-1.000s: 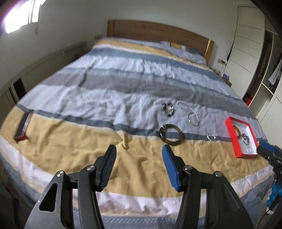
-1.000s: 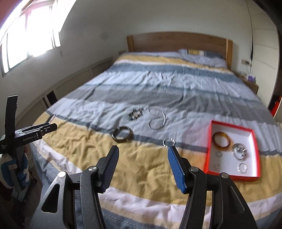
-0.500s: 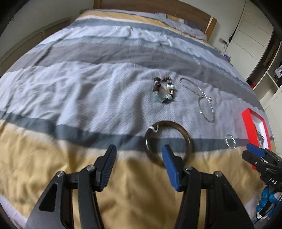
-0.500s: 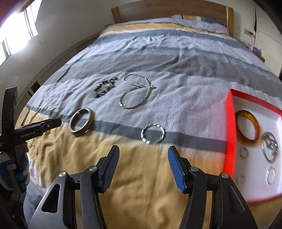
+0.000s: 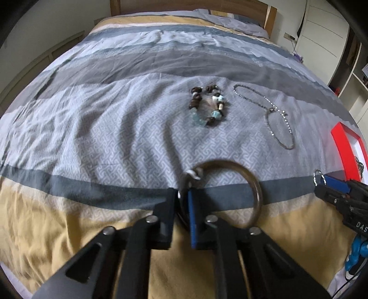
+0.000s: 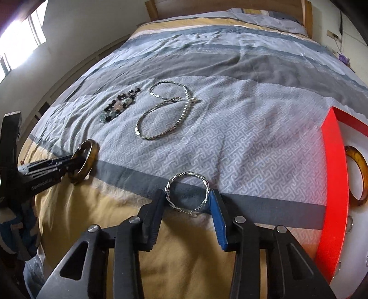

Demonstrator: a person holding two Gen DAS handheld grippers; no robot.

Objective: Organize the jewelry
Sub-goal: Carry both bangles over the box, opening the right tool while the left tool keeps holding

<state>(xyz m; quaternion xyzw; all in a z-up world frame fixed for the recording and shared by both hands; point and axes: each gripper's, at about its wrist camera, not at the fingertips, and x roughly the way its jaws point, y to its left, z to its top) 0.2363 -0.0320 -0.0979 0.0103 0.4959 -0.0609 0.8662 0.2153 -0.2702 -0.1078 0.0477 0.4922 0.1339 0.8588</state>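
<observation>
My left gripper (image 5: 182,197) is shut on the left rim of a dark brown bangle (image 5: 250,181) lying on the striped bedspread; it also shows in the right wrist view (image 6: 86,161). My right gripper (image 6: 187,202) is closed around a twisted silver bracelet (image 6: 187,184), one finger on each side. A beaded bracelet (image 5: 207,107) and a silver chain necklace (image 5: 273,115) lie farther up the bed. A red-rimmed white jewelry tray (image 6: 333,184) at the right holds an amber bangle (image 6: 358,174) and small rings.
The bed's wooden headboard (image 5: 230,7) is at the far end. White wardrobes (image 5: 326,27) stand to the right. A window (image 6: 20,41) is on the left wall. The rumpled bedspread (image 5: 103,128) spreads out to the left.
Both grippers have dropped to the bedspread and closed: the left on the brown bangle, the right around the silver bracelet. Both were open above the bed before.
</observation>
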